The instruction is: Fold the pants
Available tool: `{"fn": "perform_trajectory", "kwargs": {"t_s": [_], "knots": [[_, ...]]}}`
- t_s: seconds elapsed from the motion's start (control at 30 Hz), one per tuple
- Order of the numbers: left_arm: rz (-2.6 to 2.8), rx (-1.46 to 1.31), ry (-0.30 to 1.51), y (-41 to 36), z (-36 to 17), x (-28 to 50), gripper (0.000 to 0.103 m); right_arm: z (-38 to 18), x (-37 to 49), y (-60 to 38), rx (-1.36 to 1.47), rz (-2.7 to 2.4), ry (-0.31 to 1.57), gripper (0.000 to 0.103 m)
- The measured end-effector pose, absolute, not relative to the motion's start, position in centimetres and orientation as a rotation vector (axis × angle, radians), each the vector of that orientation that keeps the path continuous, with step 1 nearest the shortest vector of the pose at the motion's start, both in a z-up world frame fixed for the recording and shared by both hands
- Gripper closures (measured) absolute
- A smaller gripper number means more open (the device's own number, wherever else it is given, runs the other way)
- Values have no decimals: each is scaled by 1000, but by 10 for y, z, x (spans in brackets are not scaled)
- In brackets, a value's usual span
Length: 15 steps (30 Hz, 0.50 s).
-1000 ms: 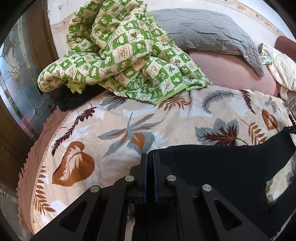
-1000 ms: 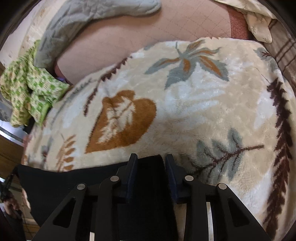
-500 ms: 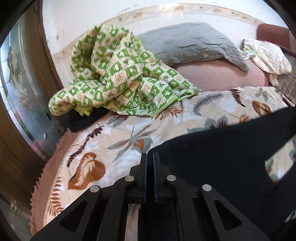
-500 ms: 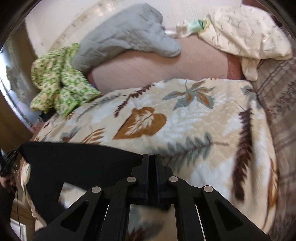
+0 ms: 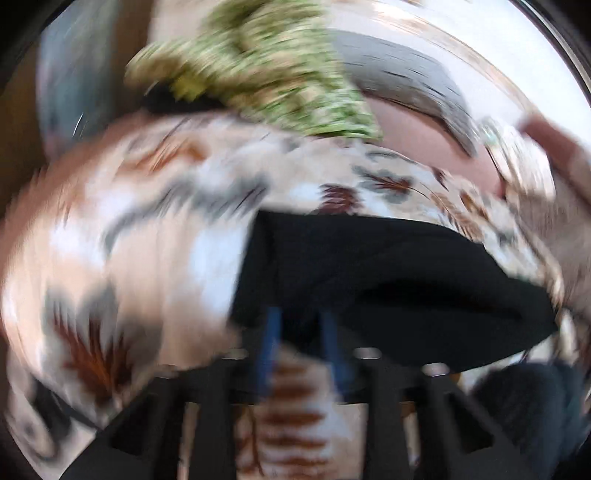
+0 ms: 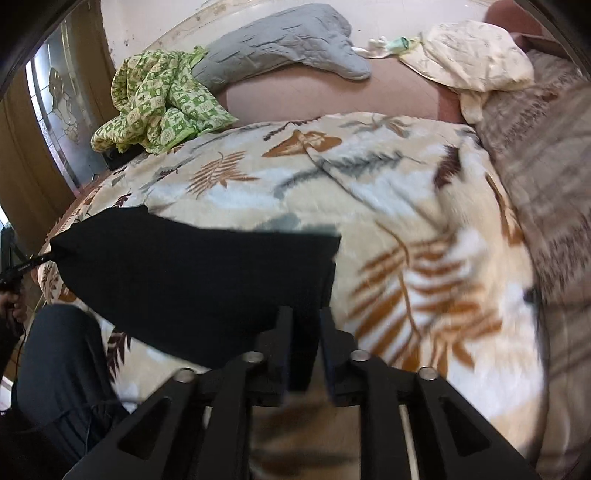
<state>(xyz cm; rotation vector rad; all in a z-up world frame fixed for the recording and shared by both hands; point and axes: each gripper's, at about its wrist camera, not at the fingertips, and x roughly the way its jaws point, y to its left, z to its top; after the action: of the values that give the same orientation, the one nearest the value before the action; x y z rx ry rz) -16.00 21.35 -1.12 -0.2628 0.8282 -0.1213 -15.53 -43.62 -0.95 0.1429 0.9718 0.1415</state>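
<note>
Both grippers are letting go now. The left gripper (image 5: 301,332) and the right gripper (image 6: 306,332), which were pinching shut half a second ago, are standing with jaws apart. The soft black pants (image 6: 192,277) are lying folded on the fuzzy leaf-print blanket (image 6: 388,192). Farther back, the green checkered quilt (image 6: 159,99) is sitting bunched. This fold looks finished.

Soft daylight fills the room, brightest on the pale wall (image 6: 155,22) far ahead of the right gripper (image 6: 306,345). The left wrist view is smeared all over: the leaf-print blanket (image 5: 129,229) streaks around the left gripper (image 5: 301,341). The right wrist view is sharper ahead, blurred only close around the fingers. Both bend at their dark rims, and the black pants (image 6: 192,273) show no detail.
</note>
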Motion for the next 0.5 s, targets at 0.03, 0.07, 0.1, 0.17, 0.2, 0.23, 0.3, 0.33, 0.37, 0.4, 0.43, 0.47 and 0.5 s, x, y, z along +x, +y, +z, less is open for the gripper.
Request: {"fn": "perform_trajectory", "kwargs": {"t_s": [0.03, 0.07, 0.1, 0.17, 0.2, 0.23, 0.3, 0.33, 0.37, 0.4, 0.43, 0.47, 0.5], "knots": [[-106, -381, 841, 230, -15, -167, 59, -5, -161, -435, 144, 128, 948, 60], [-111, -492, 848, 244, -18, -172, 57, -2, -165, -433, 144, 115, 924, 56], [-131, -624, 854, 258, -21, -177, 56, 1, -169, -433, 148, 98, 901, 53], [-174, -899, 852, 279, -31, -186, 50, 9, -173, -433, 194, 76, 857, 53], [-194, -1014, 853, 285, -36, -190, 49, 12, -173, -433, 217, 71, 839, 53], [-217, -1125, 846, 289, -41, -193, 49, 15, -173, -432, 234, 69, 825, 53], [-247, -1260, 830, 291, -45, -192, 49, 19, -172, -427, 251, 79, 813, 53], [-270, -1318, 822, 289, -45, -188, 49, 20, -170, -424, 251, 88, 812, 53], [-282, -1347, 820, 287, -46, -184, 49, 22, -170, -420, 247, 98, 811, 53], [-292, -1372, 825, 285, -46, -180, 49, 23, -170, -416, 241, 106, 810, 53], [-302, -1403, 834, 282, -47, -174, 49, 23, -170, -412, 236, 117, 809, 53], [-313, -1432, 832, 281, -48, -170, 49, 23, -170, -409, 234, 121, 810, 53], [-321, -1458, 829, 280, -50, -166, 49, 24, -170, -407, 234, 123, 809, 53]]}}
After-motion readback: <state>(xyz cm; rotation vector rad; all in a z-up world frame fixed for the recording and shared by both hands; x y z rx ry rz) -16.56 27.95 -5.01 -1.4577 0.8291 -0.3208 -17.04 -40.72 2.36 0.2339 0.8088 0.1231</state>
